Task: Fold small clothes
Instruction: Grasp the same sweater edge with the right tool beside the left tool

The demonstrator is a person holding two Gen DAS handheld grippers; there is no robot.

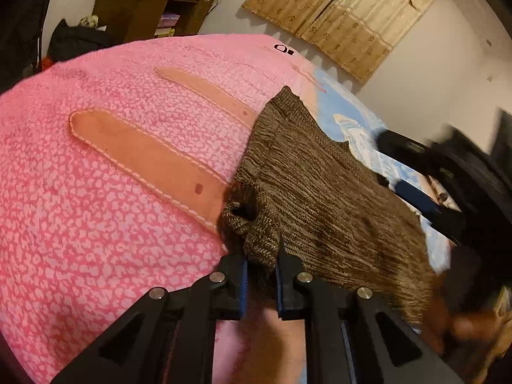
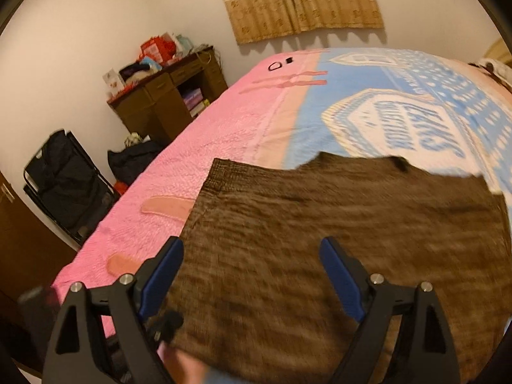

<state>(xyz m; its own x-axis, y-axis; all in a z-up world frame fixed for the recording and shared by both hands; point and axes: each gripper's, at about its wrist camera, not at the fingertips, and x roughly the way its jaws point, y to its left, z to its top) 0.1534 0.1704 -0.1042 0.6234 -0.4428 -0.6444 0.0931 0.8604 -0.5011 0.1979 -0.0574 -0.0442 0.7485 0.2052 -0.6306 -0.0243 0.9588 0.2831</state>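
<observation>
A small brown knitted garment [image 1: 323, 192] lies spread on the pink and blue blanket [image 1: 105, 192]. My left gripper [image 1: 260, 265] is shut on a bunched corner of the garment at its near left edge. In the right wrist view the garment [image 2: 336, 230] lies flat and wide. My right gripper [image 2: 252, 256] is open above it, jaws spread wide with the knit between and below them. The right gripper also shows in the left wrist view [image 1: 425, 192] at the garment's right edge, blurred.
The blanket [image 2: 224, 137] covers a bed. A brown wooden desk [image 2: 169, 96] with clutter stands by the wall beyond the bed. A black folding chair [image 2: 67, 185] and dark bags stand beside the bed. Curtains [image 2: 300, 0] hang on the far wall.
</observation>
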